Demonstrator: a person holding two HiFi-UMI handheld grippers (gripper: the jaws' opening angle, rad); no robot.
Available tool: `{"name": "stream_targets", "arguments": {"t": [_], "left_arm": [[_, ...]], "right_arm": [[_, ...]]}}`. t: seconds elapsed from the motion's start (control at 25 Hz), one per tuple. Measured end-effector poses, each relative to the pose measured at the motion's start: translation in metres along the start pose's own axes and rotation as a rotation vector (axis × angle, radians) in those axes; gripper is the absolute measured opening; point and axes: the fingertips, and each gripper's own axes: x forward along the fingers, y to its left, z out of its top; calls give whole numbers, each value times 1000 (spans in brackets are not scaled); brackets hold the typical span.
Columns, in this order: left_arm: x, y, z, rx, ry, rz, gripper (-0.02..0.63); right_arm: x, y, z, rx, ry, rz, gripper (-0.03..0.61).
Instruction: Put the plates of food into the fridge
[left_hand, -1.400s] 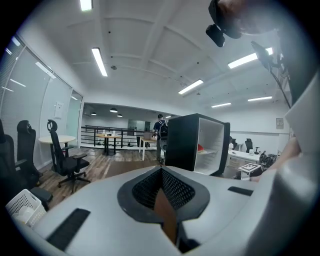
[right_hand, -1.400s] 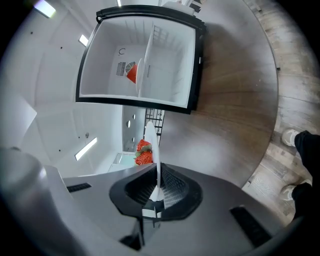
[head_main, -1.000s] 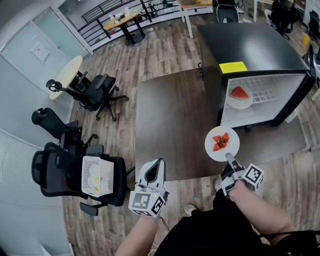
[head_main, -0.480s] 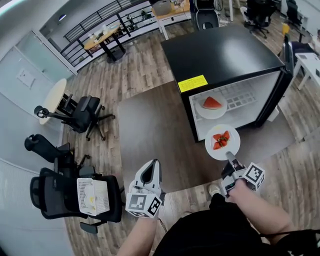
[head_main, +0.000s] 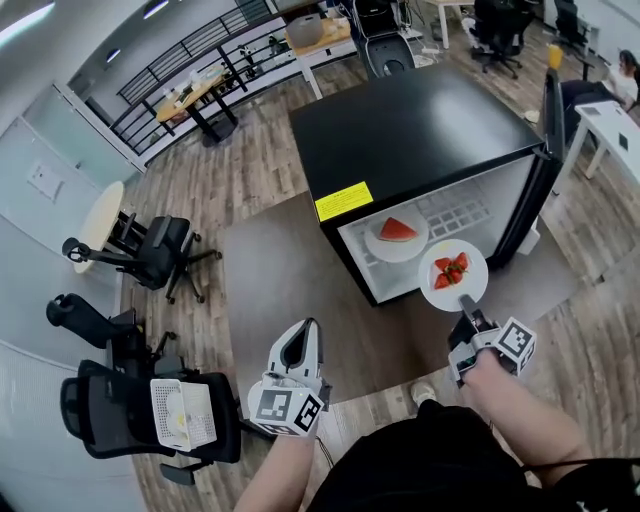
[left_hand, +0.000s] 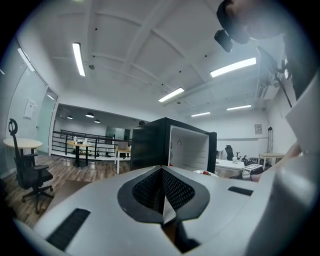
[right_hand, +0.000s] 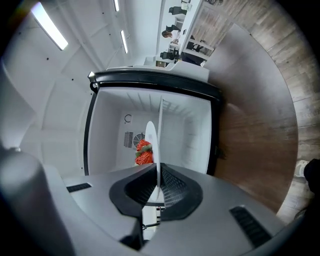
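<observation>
Fingers of right gripper (head_main: 463, 303) pinch strawberry plate (head_main: 436, 287) rim at fridge (head_main: 420, 130) opening; left gripper (head_main: 307, 330) fingers together, empty.

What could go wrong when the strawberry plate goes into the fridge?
1. The right gripper pinches the strawberry plate only at its rim, so the plate might tip and spill the strawberries.
2. The watermelon plate sits near the front of the shelf in the fridge, so the new plate could bump it.
</observation>
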Motion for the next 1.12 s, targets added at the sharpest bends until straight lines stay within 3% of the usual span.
{"name": "stream_targets", "arguments": {"t": [0.56,1.12], "left_arm": [[37,-24,-1,-27,-19,12,5],[59,-16,-3,-32,2,57,5]], "right_arm": [[22,13,66,-31,-26,-3,15],[59,10,89,-46,0,-54,15]]}}
